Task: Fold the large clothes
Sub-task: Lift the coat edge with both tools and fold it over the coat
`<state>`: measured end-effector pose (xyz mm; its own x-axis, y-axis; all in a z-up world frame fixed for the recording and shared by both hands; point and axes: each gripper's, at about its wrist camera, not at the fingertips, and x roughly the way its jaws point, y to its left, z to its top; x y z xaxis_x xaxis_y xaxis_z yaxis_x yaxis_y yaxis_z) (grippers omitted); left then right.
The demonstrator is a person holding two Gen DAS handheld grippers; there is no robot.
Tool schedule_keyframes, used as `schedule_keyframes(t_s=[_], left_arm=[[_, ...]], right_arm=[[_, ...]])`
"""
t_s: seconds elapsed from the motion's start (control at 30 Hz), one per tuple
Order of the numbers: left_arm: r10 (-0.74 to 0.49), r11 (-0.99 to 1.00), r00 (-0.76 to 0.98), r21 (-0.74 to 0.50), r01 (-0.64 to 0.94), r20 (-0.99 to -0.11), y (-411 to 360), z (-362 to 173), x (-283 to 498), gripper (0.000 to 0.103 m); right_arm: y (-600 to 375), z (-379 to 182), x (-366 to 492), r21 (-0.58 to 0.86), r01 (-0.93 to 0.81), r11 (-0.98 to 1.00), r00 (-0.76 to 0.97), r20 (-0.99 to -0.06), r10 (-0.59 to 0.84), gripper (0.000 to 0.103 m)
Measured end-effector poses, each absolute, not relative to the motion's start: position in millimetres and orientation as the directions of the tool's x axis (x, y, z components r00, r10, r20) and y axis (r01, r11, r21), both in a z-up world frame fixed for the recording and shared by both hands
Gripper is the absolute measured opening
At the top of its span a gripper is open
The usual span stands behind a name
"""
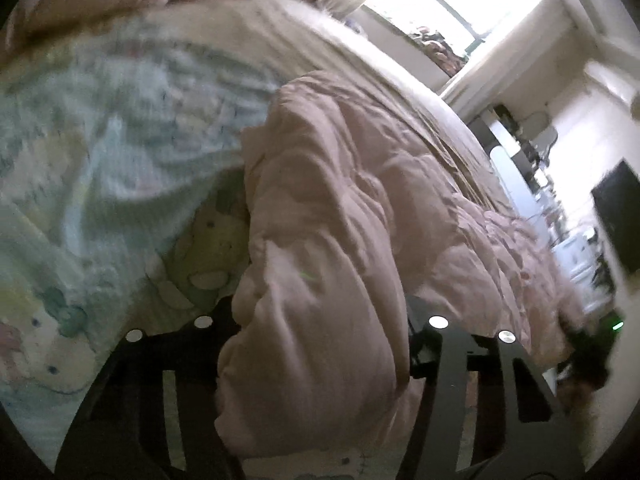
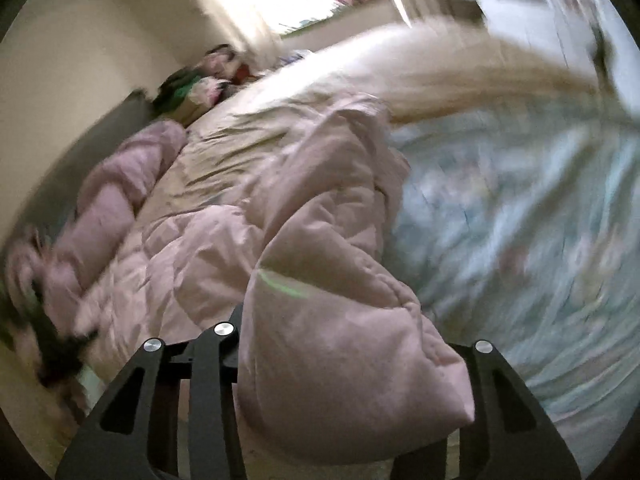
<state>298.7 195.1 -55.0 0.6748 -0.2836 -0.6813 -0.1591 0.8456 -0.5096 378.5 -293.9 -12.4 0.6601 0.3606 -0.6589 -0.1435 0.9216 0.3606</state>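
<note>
Left wrist view: left gripper (image 1: 320,332) is clamped on a thick bunch of the pink quilted garment (image 1: 344,184), puffy and creased, which trails over the bed. It lies against a pastel cartoon-print sheet (image 1: 92,128) and a beige cover (image 1: 320,36).

Right wrist view: right gripper (image 2: 352,344) is likewise clamped on a padded, stitched corner of the pink quilted garment (image 2: 340,320). No container is clearly visible; motion blur softens the printed sheet (image 2: 520,200).
</note>
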Motion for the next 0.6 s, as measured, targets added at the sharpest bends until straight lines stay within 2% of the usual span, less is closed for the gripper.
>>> schedule_keyframes(t_s=[0.1,0.2,0.4,0.6], left_arm=[[-0.269,0.866,0.702,-0.484,-0.123,-0.66,190,-43,291,0.043],[-0.248,0.892,0.737,-0.445,-0.081,-0.629,177,-22,286,0.041],[-0.225,0.927,0.784,-0.375,-0.01,-0.578,155,6,261,0.04],[-0.219,0.937,0.807,-0.348,0.018,-0.549,146,21,238,0.04]], right_arm=[[-254,20,352,0.189,-0.279,0.942,0.721,-0.606,0.335,0.032],[-231,40,335,0.095,-0.351,0.931,0.75,-0.566,0.341,0.03],[-194,61,298,-0.009,-0.441,0.897,0.775,-0.508,0.376,0.028],[-188,69,265,-0.012,-0.49,0.871,0.763,-0.488,0.423,0.028]])
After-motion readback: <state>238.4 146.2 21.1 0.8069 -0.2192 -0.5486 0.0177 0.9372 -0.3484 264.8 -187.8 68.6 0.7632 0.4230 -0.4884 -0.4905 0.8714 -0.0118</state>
